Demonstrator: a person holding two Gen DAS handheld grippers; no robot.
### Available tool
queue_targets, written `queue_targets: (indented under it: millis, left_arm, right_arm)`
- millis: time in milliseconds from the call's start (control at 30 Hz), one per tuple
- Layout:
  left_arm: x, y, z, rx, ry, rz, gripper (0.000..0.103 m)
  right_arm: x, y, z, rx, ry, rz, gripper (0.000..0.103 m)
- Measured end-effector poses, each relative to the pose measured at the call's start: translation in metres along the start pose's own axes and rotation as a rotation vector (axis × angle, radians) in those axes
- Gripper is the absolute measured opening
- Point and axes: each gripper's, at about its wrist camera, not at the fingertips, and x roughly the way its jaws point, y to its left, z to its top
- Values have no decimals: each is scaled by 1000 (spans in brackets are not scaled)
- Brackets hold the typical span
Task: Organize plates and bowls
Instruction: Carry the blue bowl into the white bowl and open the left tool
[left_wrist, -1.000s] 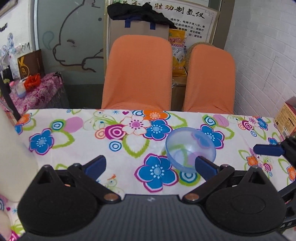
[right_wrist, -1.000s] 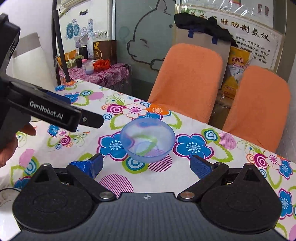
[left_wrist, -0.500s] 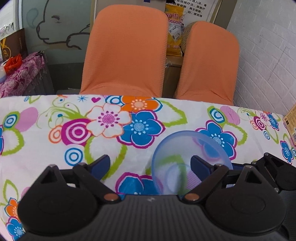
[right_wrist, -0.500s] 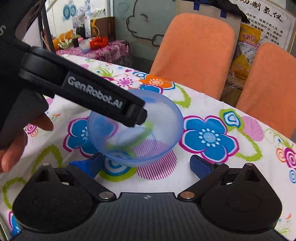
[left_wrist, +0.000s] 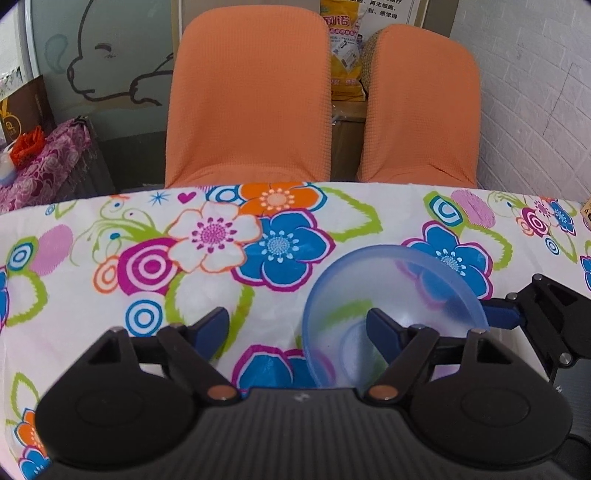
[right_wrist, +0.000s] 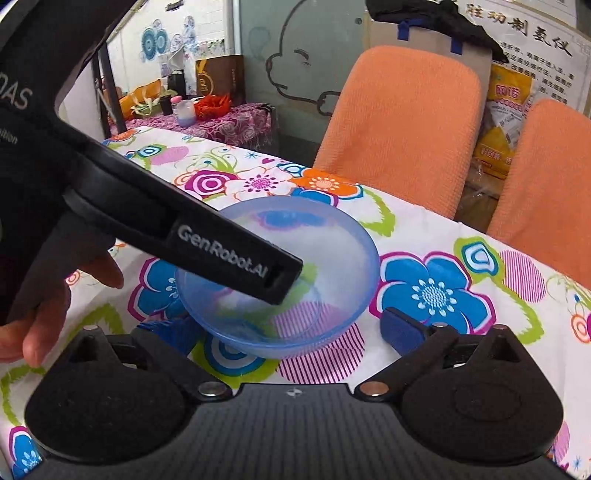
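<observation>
My tabletop (left_wrist: 92, 295), under its flowered cloth, is the biggest thing before me, with two orange chairs (left_wrist: 251, 99) pushed in at its far edge. On the cloth, nearer to me than the chairs, sits the translucent blue bowl (right_wrist: 325, 258), the only dish I can see.

A second ago both of my tools hung back from that bowl; now they have closed the gap. My left tongs (left_wrist: 295, 328) are spread wide, and their right finger (left_wrist: 384, 328) has dipped inside the bowl while the left finger stays outside on the cloth, so the near wall lies between them. My right tongs (right_wrist: 284, 328) are also spread wide, with the bowl's near side just between their fingers; neither pair grips anything yet. I judge this means the pickup is about to begin, with the left pair placed to pinch the rim.

The bowl is round, so it has no long axis to speak of. Its mouth faces upward, though from my left camera it looks tipped; I cannot tell whether that is the lens.
</observation>
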Motion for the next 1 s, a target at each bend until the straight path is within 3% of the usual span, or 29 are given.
queue_targets:
  millis: [100, 133, 167, 200, 233, 400, 633, 800, 1000]
  left_arm:
    - [1, -1, 1, 6, -1, 18, 74]
    - [0, -2, 1, 8, -4, 25, 67]
    - [-1, -2, 2, 11, -5, 26, 55]
    - [-3, -3, 4, 7, 1, 14, 48]
    - [-5, -3, 5, -2, 15, -5, 27]
    - [-52, -7, 1, -31, -51, -32, 26]
    - [-156, -50, -25, -18, -168, -87, 26]
    - [-207, -108, -77, 60, -193, -131, 27]
    - [-215, -171, -154, 161, -171, -182, 28]
  right_arm:
    - [0, 1, 3, -25, -2, 11, 79]
    - [0, 3, 5, -39, -2, 14, 77]
    - [-1, 5, 6, -51, -6, 15, 68]
    - [-4, 7, 8, -60, -13, 12, 67]
    - [-8, 10, 9, -68, -29, 20, 67]
    - [-50, 26, 10, -123, -116, -11, 67]
    - [-161, 54, -13, -169, -236, -80, 67]
    - [-231, 67, -64, -135, -231, -120, 67]
    - [-263, 76, -131, -32, -178, -183, 67]
